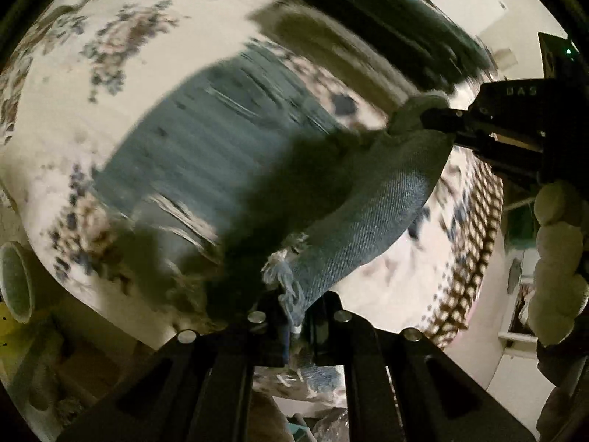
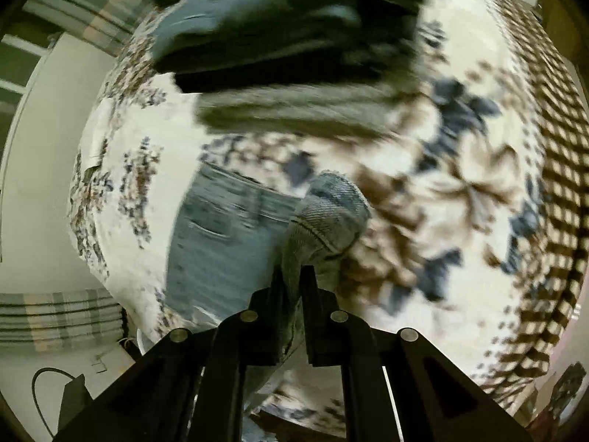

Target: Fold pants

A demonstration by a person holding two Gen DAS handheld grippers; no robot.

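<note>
Where the left gripper [image 1: 294, 316] meets the cloth, jaws clenched on the frayed hem of the jeans [image 1: 228, 154], white threads hanging loose just above the fingertips. From that pinch, denim lifted in a curved band up toward the right gripper [image 1: 438, 121], seen in the left wrist view at the right edge with its own jaws clamped on a bunched fold of the same leg. In the right wrist view, right gripper [image 2: 294, 276] likewise closed on a thick roll of denim, stitched seam curling over just ahead of the fingertips. Beyond both pinches, rest of the jeans [image 2: 221, 243] lying flat and blurred on the bed [image 2: 460, 191], near its middle, under a cream cover with blue and brown flower print and a checked border toward the right edge. Farther back, toward the far edge of the bed, a pile of folded clothes [image 2: 287, 37], grey-blue over black over olive, blurred.
</note>
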